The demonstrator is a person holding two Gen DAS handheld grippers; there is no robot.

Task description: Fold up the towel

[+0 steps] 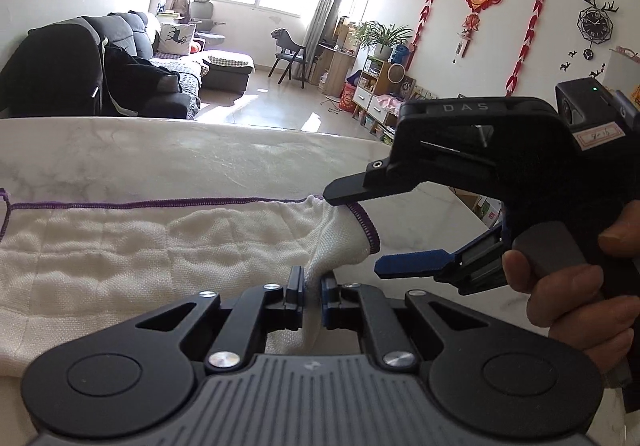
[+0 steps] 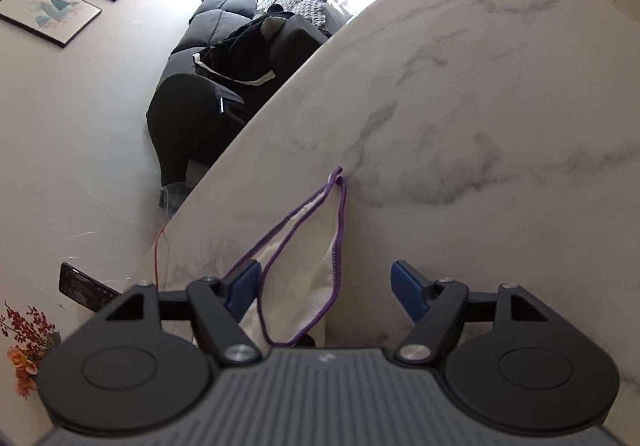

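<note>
1. Left tongs [image 1: 311, 286] pressed together, pinching towel [image 1: 120, 246] near its right end.
2. Right tongs [image 2: 324, 286] spread around purple-edged corner [image 2: 312, 278]; nothing gripped.
3. Towel flat on marble table [image 1: 200, 154].
4. Probably a corner pickup; next, closing on both layers.
5. Beyond: sofa [image 1: 120, 58], clear of table.

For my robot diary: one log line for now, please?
left tool: shut on towel | right tool: open around towel corner | table: towel partly flat
</note>
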